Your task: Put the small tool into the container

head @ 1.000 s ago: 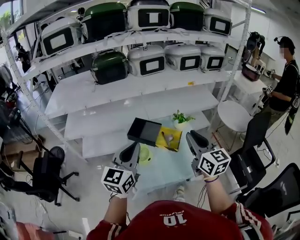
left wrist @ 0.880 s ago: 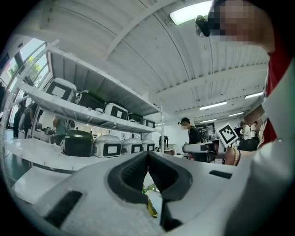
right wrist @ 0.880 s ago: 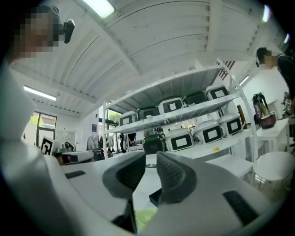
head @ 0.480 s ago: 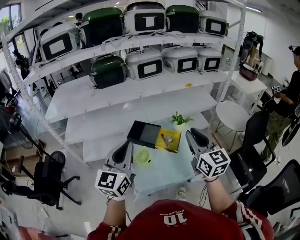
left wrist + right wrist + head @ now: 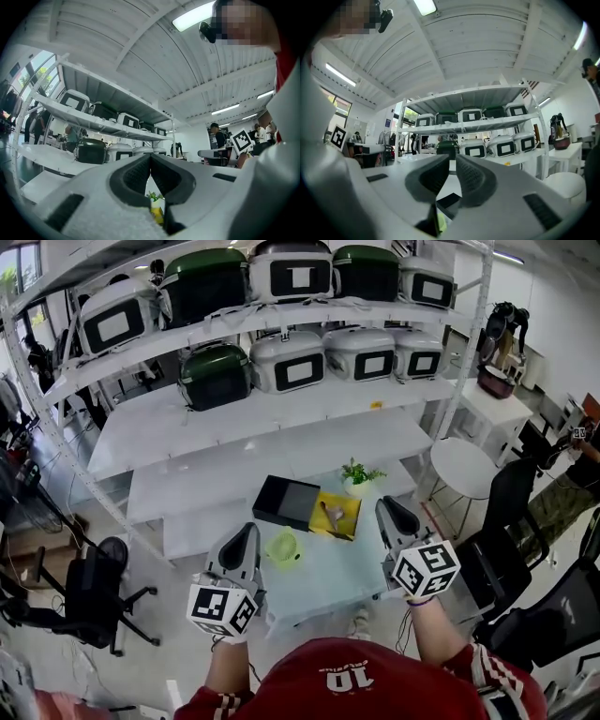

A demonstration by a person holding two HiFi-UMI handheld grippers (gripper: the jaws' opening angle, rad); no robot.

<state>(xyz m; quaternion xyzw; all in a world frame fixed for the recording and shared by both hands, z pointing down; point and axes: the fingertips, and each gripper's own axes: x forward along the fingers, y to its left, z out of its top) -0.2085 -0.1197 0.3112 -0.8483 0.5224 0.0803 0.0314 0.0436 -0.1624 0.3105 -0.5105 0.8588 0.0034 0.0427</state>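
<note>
Standing over a small pale table (image 5: 323, 582), just below centre of the head view. Holding the left gripper (image 5: 249, 528) by the table's left edge, marker cube toward the bottom of the frame. Jaws pressed tip to tip in its own view, clenched on nothing. Holding the right gripper (image 5: 383, 503) by the table's right edge, right of centre. Jaws drawn all but together there (only a thin slit of shelving shows between them), also gripping nothing. Both well apart from anything on the table.

On the tabletop, from left to right along the far side: a black box (image 5: 288, 502), a yellow tray (image 5: 345, 518) touching the box's right side, and a small potted plant (image 5: 359, 478) just beyond the tray. Lying on the yellow tray, a small tool (image 5: 330, 515), greyish-brown, too small to make out further. Nearer the left gripper, below the black box, a light-green bowl (image 5: 284, 547); cannot tell whether anything lies inside.

Across the upper half of the head view, white shelving (image 5: 281, 404) loaded with two rows of white and dark-green appliances (image 5: 292, 363). At the right edge, black office chairs (image 5: 511, 559) and a round white stool (image 5: 466, 468).
</note>
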